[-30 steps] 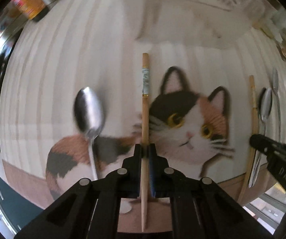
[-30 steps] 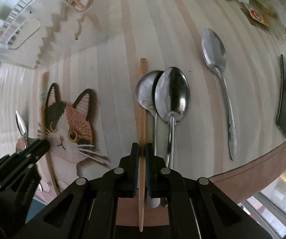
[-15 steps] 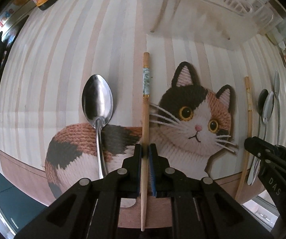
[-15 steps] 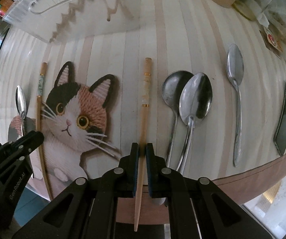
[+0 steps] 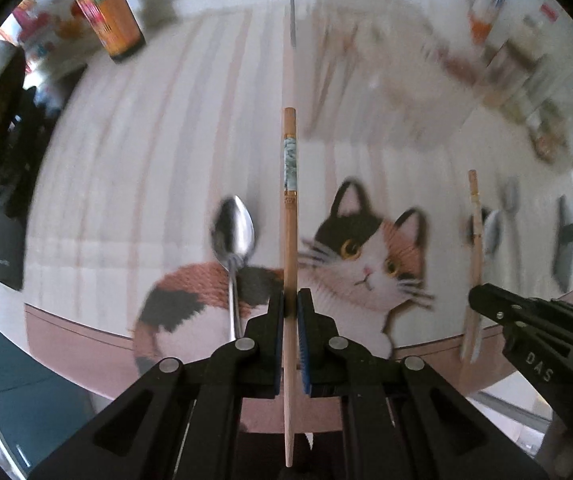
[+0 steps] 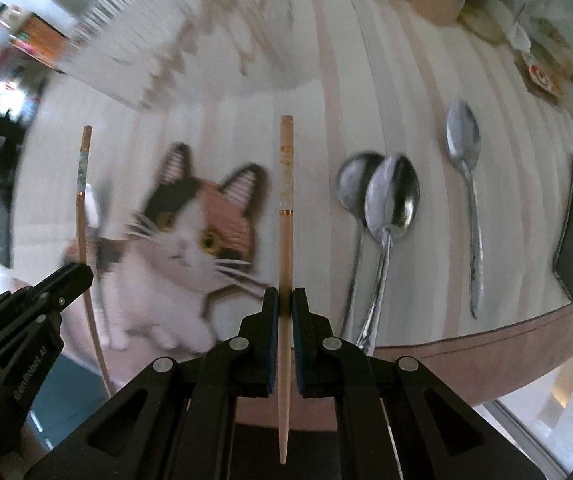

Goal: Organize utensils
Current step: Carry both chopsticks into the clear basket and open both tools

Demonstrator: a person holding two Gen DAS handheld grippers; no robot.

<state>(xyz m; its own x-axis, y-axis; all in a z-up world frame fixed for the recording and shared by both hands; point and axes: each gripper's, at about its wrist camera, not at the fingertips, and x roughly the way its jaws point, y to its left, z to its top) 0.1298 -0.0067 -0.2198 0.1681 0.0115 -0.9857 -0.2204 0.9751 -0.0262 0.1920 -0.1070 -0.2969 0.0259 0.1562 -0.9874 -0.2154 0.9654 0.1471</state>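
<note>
The left gripper [image 5: 290, 312] is clenched on a chopstick [image 5: 289, 208] that points to 12 o'clock above the cat mat [image 5: 370, 272]. The right gripper [image 6: 282, 312] clamps a second chopstick [image 6: 285, 200], also pointing to 12. A spoon [image 5: 235, 236] lies at 10 o'clock from the left gripper; three spoons [image 6: 394, 200] lie at 2 o'clock from the right one, on the table [image 6: 366, 80].
</note>
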